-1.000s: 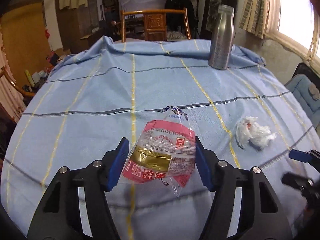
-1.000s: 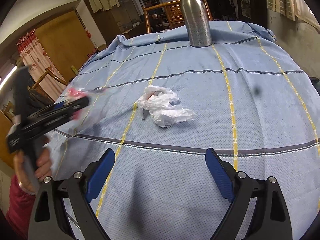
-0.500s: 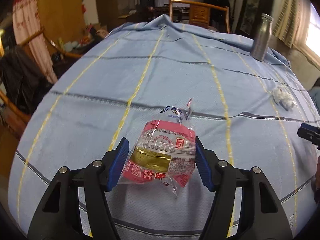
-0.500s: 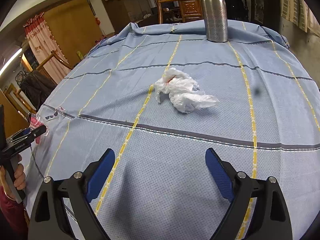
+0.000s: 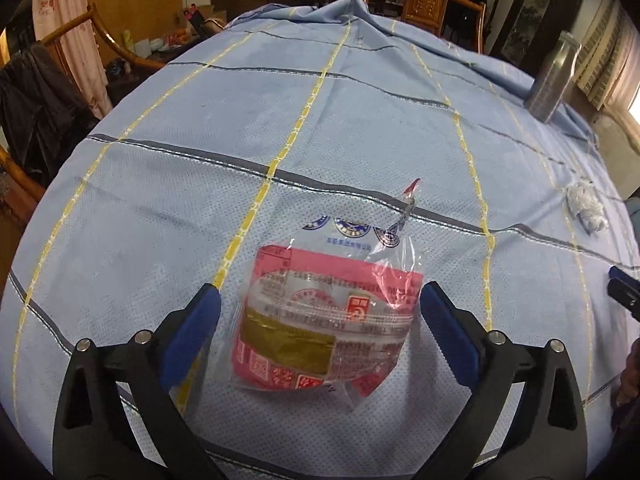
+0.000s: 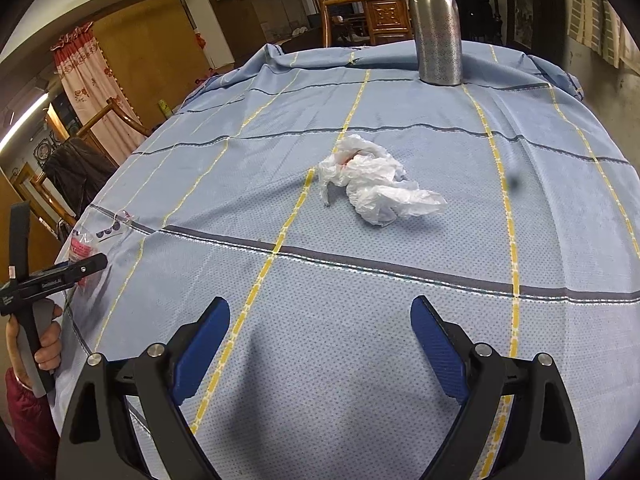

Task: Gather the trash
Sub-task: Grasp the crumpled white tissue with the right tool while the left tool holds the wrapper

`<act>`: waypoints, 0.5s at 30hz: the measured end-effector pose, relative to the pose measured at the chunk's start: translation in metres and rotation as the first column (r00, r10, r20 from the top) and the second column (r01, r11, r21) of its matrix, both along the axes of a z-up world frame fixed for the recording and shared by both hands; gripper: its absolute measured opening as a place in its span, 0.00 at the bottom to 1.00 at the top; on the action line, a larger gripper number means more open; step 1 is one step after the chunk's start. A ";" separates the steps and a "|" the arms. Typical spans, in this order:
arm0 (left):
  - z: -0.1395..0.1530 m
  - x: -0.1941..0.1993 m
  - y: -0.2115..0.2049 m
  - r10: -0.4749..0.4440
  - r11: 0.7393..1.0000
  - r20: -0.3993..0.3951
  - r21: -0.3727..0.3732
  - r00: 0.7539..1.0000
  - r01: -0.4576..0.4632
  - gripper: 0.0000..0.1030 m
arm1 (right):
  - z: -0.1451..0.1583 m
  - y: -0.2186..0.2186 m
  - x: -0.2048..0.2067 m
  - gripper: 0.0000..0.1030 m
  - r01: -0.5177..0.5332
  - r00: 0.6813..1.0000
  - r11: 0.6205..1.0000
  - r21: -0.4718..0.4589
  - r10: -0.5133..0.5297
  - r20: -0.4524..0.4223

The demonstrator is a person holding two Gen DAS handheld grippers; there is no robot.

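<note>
A pink and gold clear plastic food wrapper [image 5: 326, 316] lies on the blue checked tablecloth [image 5: 200, 184] between the fingers of my left gripper [image 5: 318, 312], which is open with gaps on both sides of it. A crumpled white plastic bag [image 6: 374, 182] lies in the middle of the table, ahead of my right gripper [image 6: 320, 330], which is open and empty above the cloth. The bag also shows far right in the left wrist view [image 5: 586, 206]. The left gripper [image 6: 86, 266] and wrapper [image 6: 82, 246] show at the left edge of the right wrist view.
A tall metal bottle [image 6: 438, 28] stands at the far side of the table, also in the left wrist view [image 5: 554, 78]. Wooden chairs [image 5: 424, 0] stand behind the table and at the left [image 5: 100, 44]. The table edge runs close below both grippers.
The left gripper, shut on the wrapper a second ago, has carried it to the table's near left side and opened. The right gripper moved slightly closer to the white bag.
</note>
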State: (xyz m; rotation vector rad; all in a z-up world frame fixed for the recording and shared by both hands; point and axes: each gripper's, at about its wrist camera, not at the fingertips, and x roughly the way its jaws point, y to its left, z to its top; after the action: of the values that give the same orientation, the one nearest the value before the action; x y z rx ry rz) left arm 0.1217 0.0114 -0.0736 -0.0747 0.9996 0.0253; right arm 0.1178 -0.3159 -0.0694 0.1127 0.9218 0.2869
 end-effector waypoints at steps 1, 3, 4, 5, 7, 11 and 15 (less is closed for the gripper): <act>-0.001 0.001 -0.003 -0.002 1.000 -0.009 0.025 1.000 0.002 0.94 | 0.000 0.001 0.000 0.88 -0.002 1.000 1.000 -0.002 0.002 0.003; -0.004 0.003 -0.012 -0.008 0.996 -0.026 0.088 1.000 0.010 0.94 | 0.001 0.002 -0.001 0.88 -0.003 1.000 1.000 -0.004 0.003 0.006; -0.004 0.002 -0.010 -0.006 0.997 -0.027 0.080 1.000 0.008 0.94 | 0.001 0.002 -0.001 0.88 -0.001 1.000 1.000 -0.005 0.001 0.009; -0.004 0.002 -0.008 -0.005 0.998 -0.025 0.068 1.000 0.007 0.94 | 0.002 0.001 -0.001 0.88 0.002 1.000 1.000 -0.005 -0.002 0.015; -0.005 0.002 -0.007 -0.005 0.998 -0.026 0.069 1.000 0.007 0.94 | 0.004 -0.001 -0.002 0.88 0.010 1.000 1.000 -0.004 -0.010 0.029; -0.005 0.002 -0.007 -0.005 0.997 -0.027 0.071 1.000 0.007 0.94 | 0.011 -0.007 -0.003 0.88 0.049 0.996 0.999 -0.005 -0.049 0.072; -0.005 0.002 -0.007 -0.005 0.997 -0.027 0.071 1.000 0.007 0.94 | 0.015 -0.014 0.007 0.88 0.093 0.994 0.996 -0.006 -0.092 0.057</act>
State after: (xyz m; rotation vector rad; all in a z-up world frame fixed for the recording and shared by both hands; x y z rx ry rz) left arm 0.1238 0.0039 -0.0782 -0.0059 1.0243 0.0562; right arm 0.1244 -0.3301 -0.0541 0.1384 0.8590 0.1993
